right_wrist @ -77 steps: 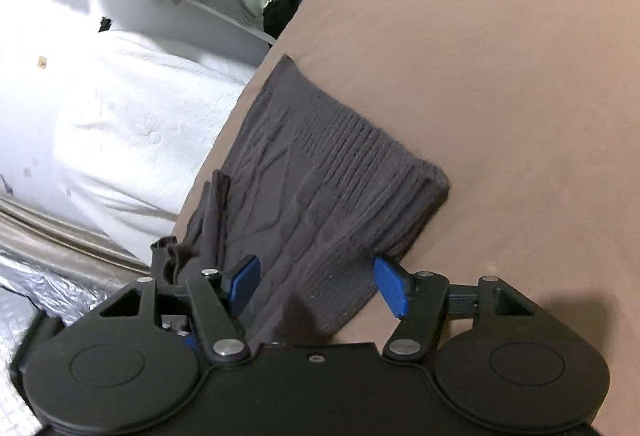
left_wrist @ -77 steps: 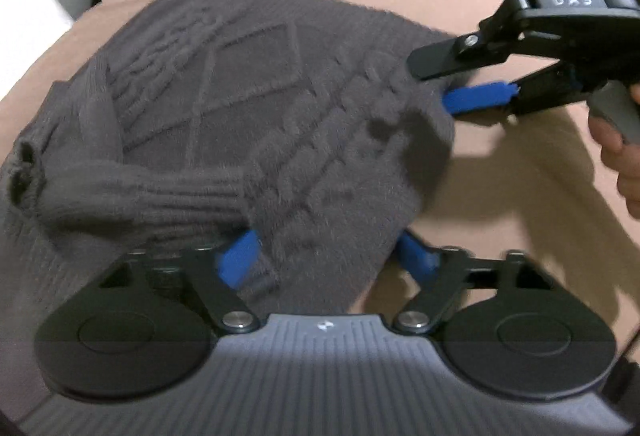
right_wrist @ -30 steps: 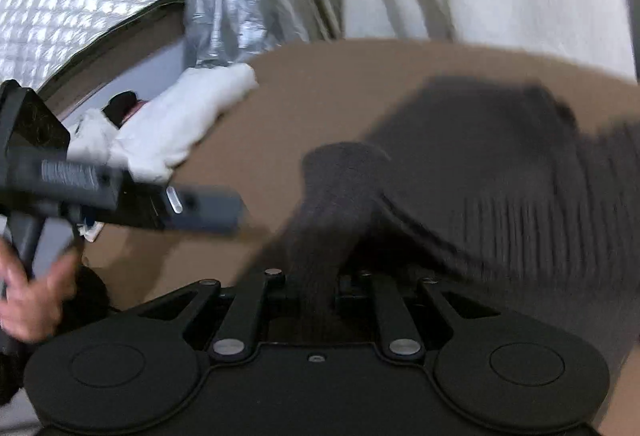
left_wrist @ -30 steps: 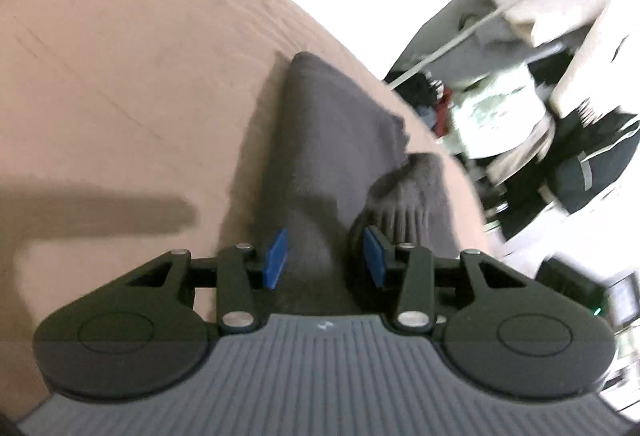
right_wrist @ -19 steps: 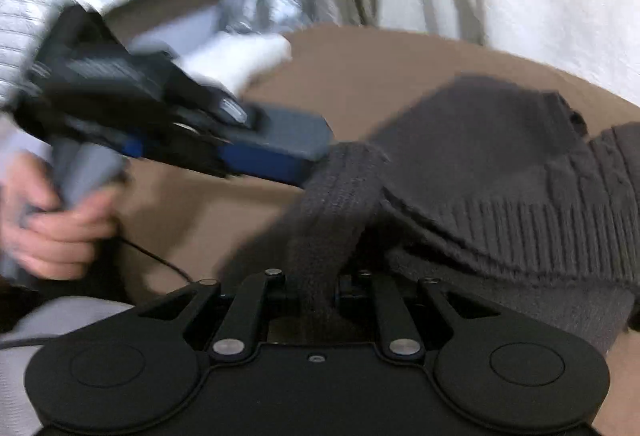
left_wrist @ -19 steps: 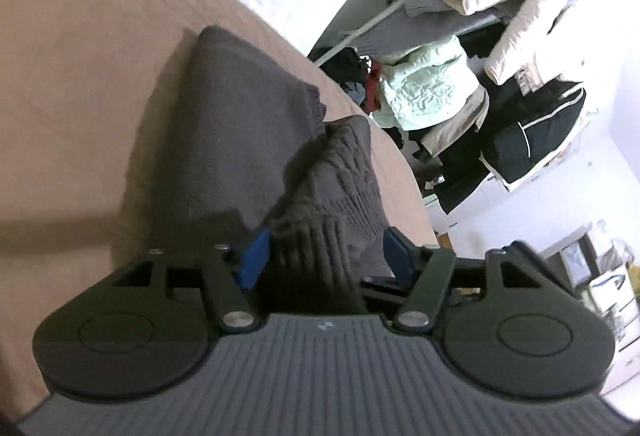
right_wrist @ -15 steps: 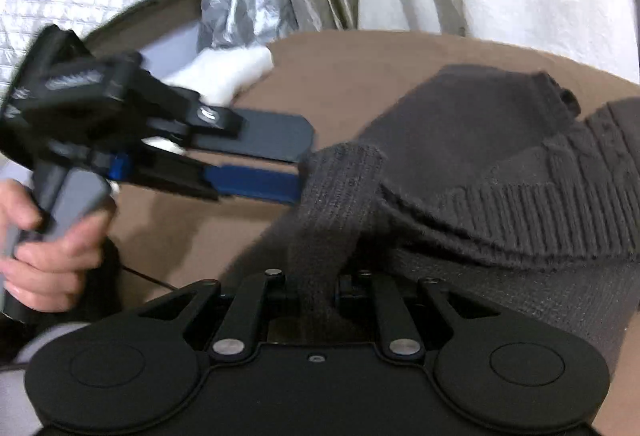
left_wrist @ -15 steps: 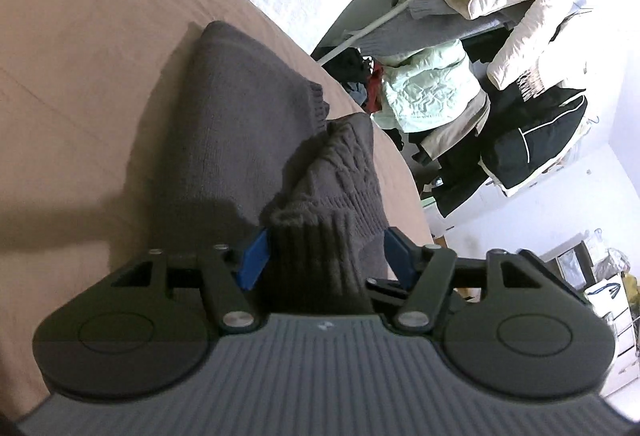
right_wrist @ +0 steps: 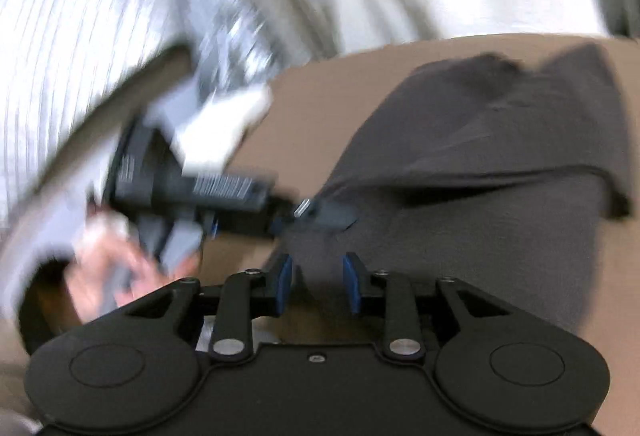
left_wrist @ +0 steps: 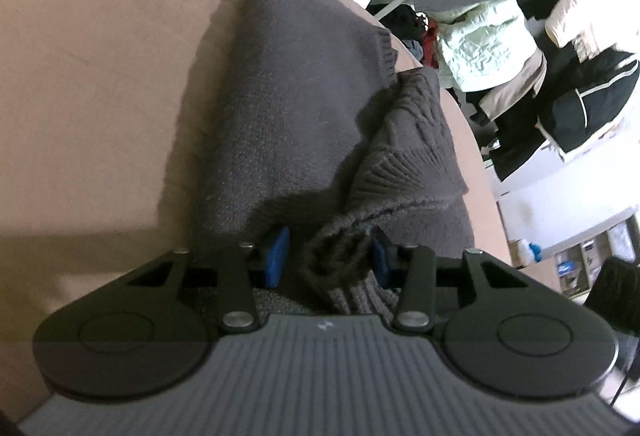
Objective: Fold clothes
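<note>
On the brown bed [left_wrist: 100, 56], the grey sweater [left_wrist: 288, 96] lay half-folded, its long axis running away from the left claw [left_wrist: 328, 256], whose jaws were closing on a bunched ribbed cuff [left_wrist: 340, 264]; the right claw [right_wrist: 316, 278] was opening, nothing between its pads, sweater just ahead.

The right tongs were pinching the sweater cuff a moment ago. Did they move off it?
Yes. The right tongs are opening with no knit between the pads, pulled back from the grey sweater toward the near edge of the brown bed cover.
</note>
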